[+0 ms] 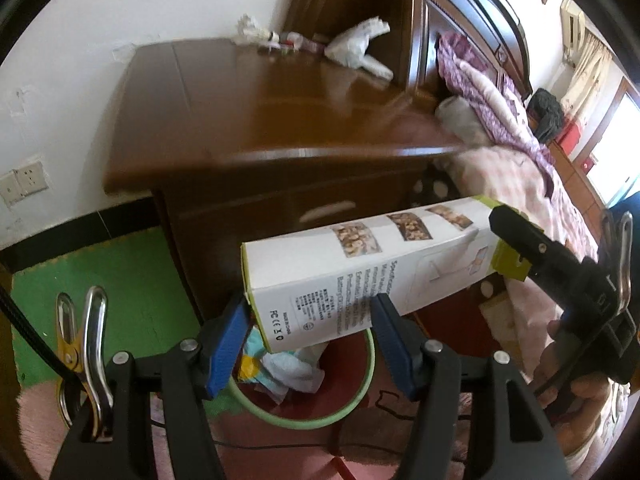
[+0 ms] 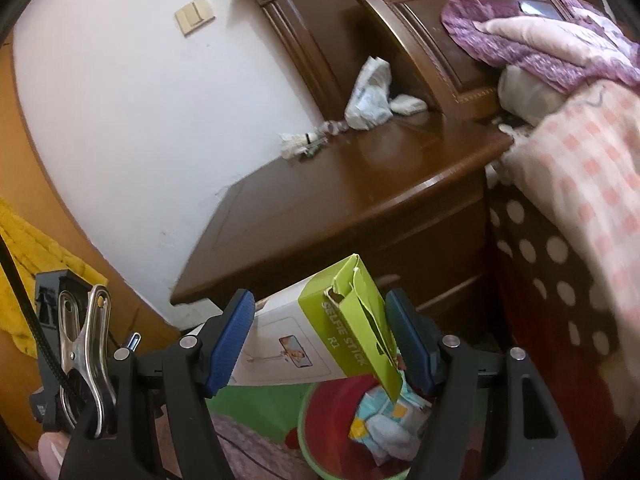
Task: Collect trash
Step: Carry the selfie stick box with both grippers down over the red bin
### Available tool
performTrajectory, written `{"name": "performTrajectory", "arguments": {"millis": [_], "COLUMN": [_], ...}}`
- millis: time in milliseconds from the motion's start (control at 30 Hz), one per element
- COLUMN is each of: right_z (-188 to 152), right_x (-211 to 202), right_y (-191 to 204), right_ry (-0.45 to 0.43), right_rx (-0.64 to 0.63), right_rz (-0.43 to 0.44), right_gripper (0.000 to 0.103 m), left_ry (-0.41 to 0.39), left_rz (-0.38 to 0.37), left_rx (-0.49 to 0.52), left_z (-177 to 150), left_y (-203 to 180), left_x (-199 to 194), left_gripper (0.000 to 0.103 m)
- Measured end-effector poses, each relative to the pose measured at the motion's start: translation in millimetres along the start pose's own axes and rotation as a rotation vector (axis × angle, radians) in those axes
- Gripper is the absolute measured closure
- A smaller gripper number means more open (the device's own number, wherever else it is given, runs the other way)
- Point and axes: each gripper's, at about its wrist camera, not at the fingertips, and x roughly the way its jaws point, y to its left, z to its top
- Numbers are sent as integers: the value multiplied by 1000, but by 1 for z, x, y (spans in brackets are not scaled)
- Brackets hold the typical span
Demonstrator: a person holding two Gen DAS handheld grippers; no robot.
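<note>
- Already, the left gripper (image 1: 308,338) and right gripper (image 2: 320,340) each have their fingers clamped on one end of the selfie stick box (image 1: 360,276).
- It hangs just above the trash bin (image 1: 360,400), not yet dropped.
- Crumpled wrappers (image 1: 356,46) are left on the nightstand surface (image 1: 240,112) behind the bin.

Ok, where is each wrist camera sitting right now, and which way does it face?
Left wrist: on the left gripper, facing the nightstand; its fingers hold the box; right gripper and a hand show.
Right wrist: on the right gripper, facing the nightstand, clamping the box's green end.
Shared: box, bin, nightstand, bed.
</note>
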Motion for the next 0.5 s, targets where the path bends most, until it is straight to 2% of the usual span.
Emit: {"name": "performTrajectory", "arguments": {"millis": [500], "right_z": [-40], "right_x": [15], "right_y": [-34], "right_ry": [70], "right_rx": [24], "right_rz": [-100], "right_gripper": [33], "left_ry": [128], "left_rz": [-44], "left_rx": [5], "left_z": [-44], "left_y": [3], "left_x": [76], "left_gripper": [38]}}
